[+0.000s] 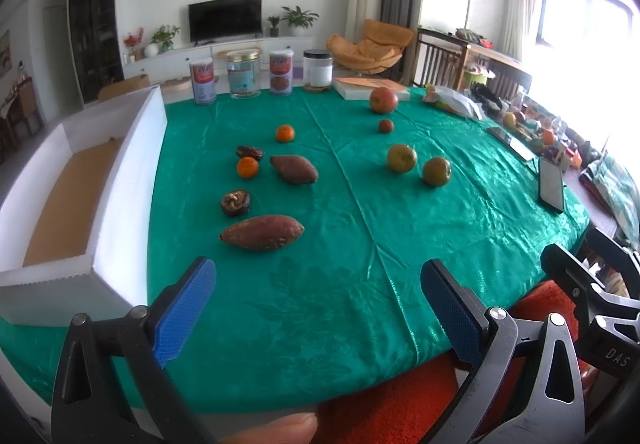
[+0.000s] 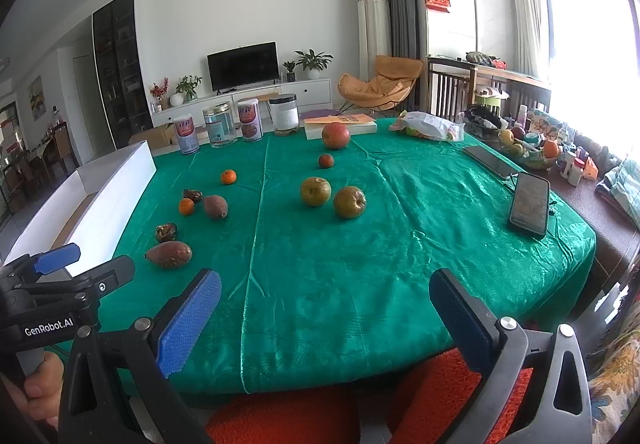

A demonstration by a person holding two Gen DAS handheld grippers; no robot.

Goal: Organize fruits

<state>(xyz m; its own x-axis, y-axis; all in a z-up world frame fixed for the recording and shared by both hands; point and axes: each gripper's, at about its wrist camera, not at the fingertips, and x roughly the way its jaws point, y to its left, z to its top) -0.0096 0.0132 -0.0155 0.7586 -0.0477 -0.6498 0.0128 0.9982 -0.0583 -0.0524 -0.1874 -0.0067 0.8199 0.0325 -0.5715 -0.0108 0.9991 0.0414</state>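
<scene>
On the green cloth (image 1: 360, 244), from the left: a white box (image 1: 132, 179), sweet potatoes (image 1: 262, 232) and tangerines (image 1: 247, 167), then two pears (image 1: 401, 158) and an apple (image 1: 383, 100). Left gripper (image 1: 316, 308) and right gripper (image 2: 324, 316) hover at the near edge, jaws apart, empty.

Two handheld black claws with blue textured pads

The left claw (image 1: 318, 308) and right claw (image 2: 325, 318) each have black angular frame arms with triangular cut-outs, round silver screws at the pivots and ribbed blue finger pads (image 2: 188, 324). White "GenRobot.AI" lettering marks the left one's body, "DAS" the right one's.
</scene>
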